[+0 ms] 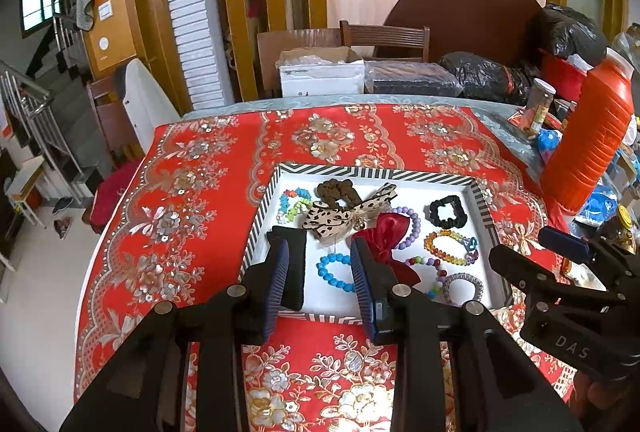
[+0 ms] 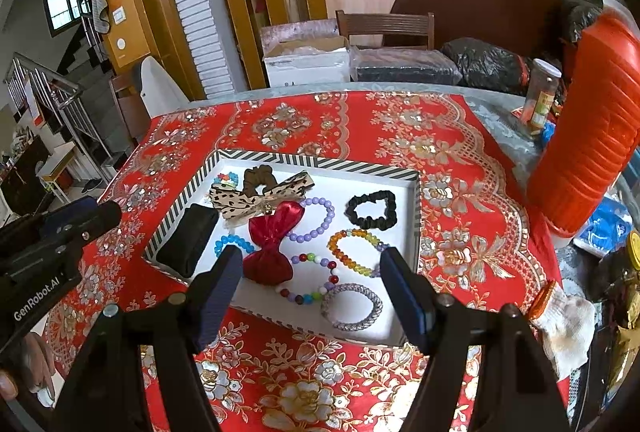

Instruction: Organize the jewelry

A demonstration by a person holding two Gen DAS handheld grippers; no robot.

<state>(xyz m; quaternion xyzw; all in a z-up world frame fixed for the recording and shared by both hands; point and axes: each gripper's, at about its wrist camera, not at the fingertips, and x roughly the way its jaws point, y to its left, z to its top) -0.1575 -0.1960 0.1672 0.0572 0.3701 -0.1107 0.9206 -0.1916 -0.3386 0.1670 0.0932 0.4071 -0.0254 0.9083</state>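
Note:
A white tray with a striped rim [image 1: 280,176] [image 2: 192,188] sits on the red floral cloth. In it lie a red satin bow [image 1: 386,236] [image 2: 268,252], a leopard-print bow [image 1: 332,218] [image 2: 244,198], a brown scrunchie [image 1: 336,190], a black scrunchie [image 2: 370,210], a black pad [image 2: 188,240] and several bead bracelets, among them a blue one [image 1: 334,272] and a purple one [image 2: 316,220]. My left gripper [image 1: 322,268] is open above the tray's near left part, empty. My right gripper [image 2: 310,272] is open wide above the tray's near edge, empty.
An orange ribbed jug [image 1: 588,140] [image 2: 588,128] stands at the table's right, with a jar [image 2: 540,100] and clutter behind it. A white cloth [image 2: 564,328] lies at the right near edge. Boxes and a chair [image 1: 384,36] stand behind the table.

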